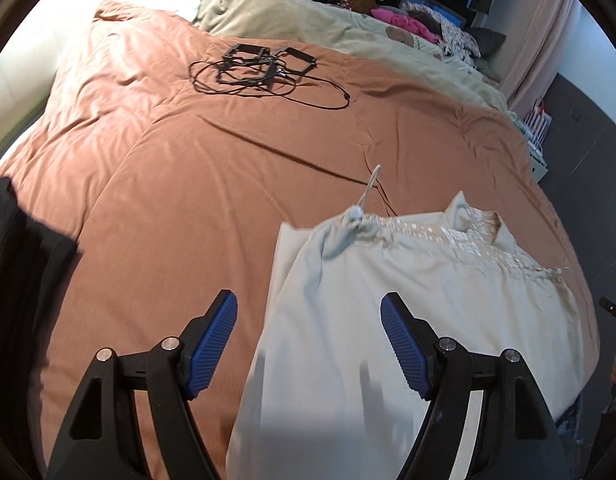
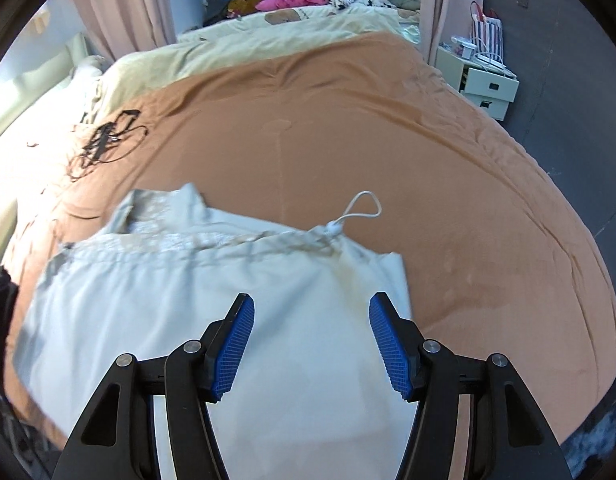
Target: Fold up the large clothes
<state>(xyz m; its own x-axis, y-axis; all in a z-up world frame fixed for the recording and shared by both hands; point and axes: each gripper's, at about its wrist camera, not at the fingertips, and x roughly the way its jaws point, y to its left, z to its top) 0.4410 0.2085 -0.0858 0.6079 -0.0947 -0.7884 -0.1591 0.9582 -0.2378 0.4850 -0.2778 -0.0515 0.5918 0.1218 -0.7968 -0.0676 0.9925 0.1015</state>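
While it lies flat on the orange bedspread:
Item: pale drawstring garment, soft, light, floppy.
Hold: corners nearest its cord.
Left gripper: fingers apart, empty.
Right gripper: fingers apart, empty.

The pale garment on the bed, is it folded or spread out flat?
Folded. The pale garment lies doubled in layers on the orange bedcover, its side edge straight and its drawstring at the far end.

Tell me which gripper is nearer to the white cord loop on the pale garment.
Right. The right gripper hovers open just below the cord loop; the left gripper is open farther along the garment.
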